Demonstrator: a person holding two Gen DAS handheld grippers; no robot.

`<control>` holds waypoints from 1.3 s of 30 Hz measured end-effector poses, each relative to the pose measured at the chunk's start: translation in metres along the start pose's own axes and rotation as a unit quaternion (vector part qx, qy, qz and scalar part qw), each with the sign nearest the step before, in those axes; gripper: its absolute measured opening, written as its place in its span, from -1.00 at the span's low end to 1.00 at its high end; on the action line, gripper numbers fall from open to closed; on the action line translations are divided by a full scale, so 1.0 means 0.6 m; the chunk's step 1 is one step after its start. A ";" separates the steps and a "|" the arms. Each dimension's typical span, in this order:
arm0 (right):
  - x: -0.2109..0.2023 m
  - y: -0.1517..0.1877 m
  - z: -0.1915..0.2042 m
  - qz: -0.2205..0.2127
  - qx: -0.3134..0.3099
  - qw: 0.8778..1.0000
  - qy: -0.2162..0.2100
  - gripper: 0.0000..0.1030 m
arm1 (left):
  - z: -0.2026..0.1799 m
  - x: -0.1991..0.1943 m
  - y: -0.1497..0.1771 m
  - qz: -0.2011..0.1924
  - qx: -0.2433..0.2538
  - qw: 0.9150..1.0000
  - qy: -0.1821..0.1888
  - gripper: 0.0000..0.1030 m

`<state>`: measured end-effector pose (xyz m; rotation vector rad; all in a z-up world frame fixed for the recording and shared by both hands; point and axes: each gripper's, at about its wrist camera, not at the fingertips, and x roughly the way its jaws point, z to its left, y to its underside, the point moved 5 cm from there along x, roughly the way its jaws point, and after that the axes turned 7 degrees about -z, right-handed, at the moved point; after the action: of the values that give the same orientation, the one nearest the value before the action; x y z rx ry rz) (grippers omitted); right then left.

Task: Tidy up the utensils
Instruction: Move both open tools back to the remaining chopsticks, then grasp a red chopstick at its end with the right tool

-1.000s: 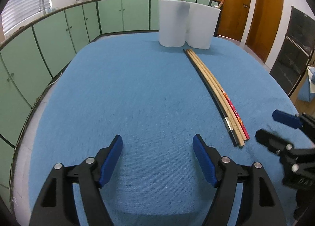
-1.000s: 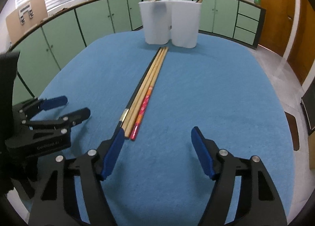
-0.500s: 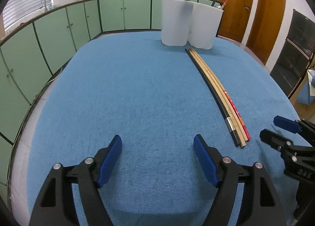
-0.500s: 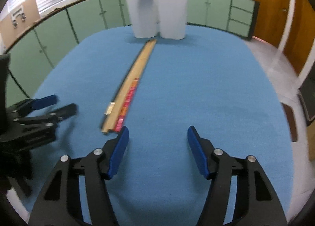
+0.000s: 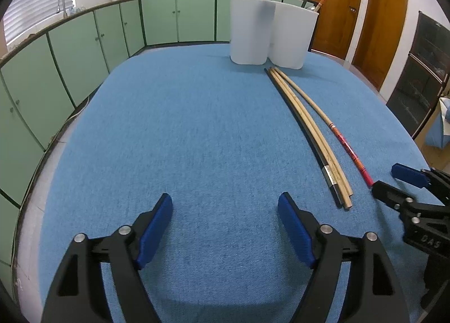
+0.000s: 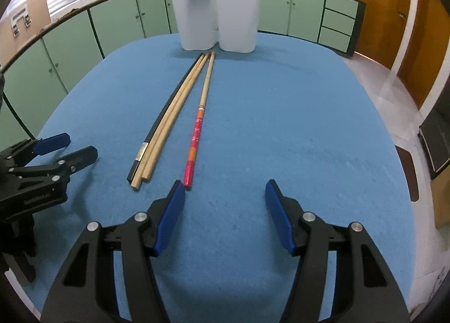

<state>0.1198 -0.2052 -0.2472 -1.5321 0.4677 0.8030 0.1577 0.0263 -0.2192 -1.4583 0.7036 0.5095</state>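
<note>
- Blue cloth [image 5: 197,126] is covering the counter — all the task's things are resting on it.
- Two white holders [image 6: 216,19] are standing side by side at the far end, touching each other; a few chopsticks are already poking up out of them, red-patterned ones among them.
- Three chopsticks [image 6: 166,126] are lying bundled together in front of the holders: one black with a pale band near its near end, two plain wood. They are touching along their length.
- Red-patterned chopstick [image 6: 197,131] is lying just beside that bundle, on its right in the right wrist view. Its far tip is meeting the bundle's far tips near the holders; its near end is angling apart from them.
- Right tongs [image 6: 225,196] are hanging just above the cloth with the jaws partly apart; they have just been closing, and nothing is between them. The left blue pad [image 6: 171,216] is sitting right at the red end of the patterned chopstick — touching or only very near, I cannot tell.
- Left tongs [image 5: 225,210] are hovering over bare cloth with jaws spread wide, having just been opening a little, holding nothing. They are sitting to the left of the bundle, near but apart from it.
- Green cabinets [image 5: 84,42] are running along the walls behind the counter; wooden doors [image 5: 365,8] are showing at the right.
</note>
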 end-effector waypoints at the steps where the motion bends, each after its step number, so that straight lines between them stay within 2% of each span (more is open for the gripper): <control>1: -0.001 0.001 0.000 -0.002 0.004 1.000 -0.008 0.10 | 0.000 0.000 0.000 0.000 0.001 1.000 0.000 0.49; 3: -0.001 0.001 0.008 -0.002 0.009 1.000 -0.026 0.04 | -0.002 0.000 0.000 0.000 0.003 1.000 -0.002 0.49; 6: 0.007 0.000 0.023 -0.004 0.002 1.000 -0.030 -0.17 | -0.003 -0.002 0.002 0.000 0.006 1.000 -0.003 0.49; 8: 0.011 -0.004 0.030 -0.007 -0.006 1.000 -0.029 -0.53 | -0.003 -0.002 0.002 0.001 0.006 1.000 -0.004 0.49; 9: 0.014 -0.006 0.033 -0.007 -0.008 0.999 -0.031 -0.61 | -0.005 -0.002 0.003 0.001 0.008 1.000 -0.004 0.49; 11: 0.014 -0.006 0.035 -0.006 -0.007 0.999 -0.038 -0.89 | -0.007 -0.002 0.002 0.001 0.011 1.000 -0.004 0.49; 14: 0.012 -0.006 0.031 -0.006 0.000 0.999 -0.045 -0.90 | -0.014 -0.002 0.002 0.002 0.013 1.000 0.001 0.49; 20: 0.000 0.000 -0.011 -0.010 0.011 1.000 -0.015 -0.90 | -0.051 -0.008 0.003 0.002 0.023 0.999 0.035 0.50; 25: -0.001 0.005 -0.039 -0.011 0.023 1.000 -0.007 -0.90 | -0.094 -0.011 0.005 0.000 0.042 0.997 0.062 0.51; 28: 0.000 0.006 -0.038 -0.012 0.021 1.000 -0.005 -0.90 | -0.108 -0.004 0.006 0.002 0.055 0.997 0.056 0.53; 32: 0.001 0.007 -0.040 -0.012 0.025 1.000 -0.010 -0.90 | -0.106 0.002 0.006 0.005 0.044 0.997 0.057 0.61; 39: 0.000 0.008 -0.040 -0.013 0.028 0.999 -0.013 -0.90 | -0.056 -0.003 0.007 0.003 0.022 0.999 0.025 0.61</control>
<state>0.1215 -0.2296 -0.2509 -1.4714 0.4476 0.7830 0.1494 -0.0063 -0.2200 -1.4326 0.7538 0.4603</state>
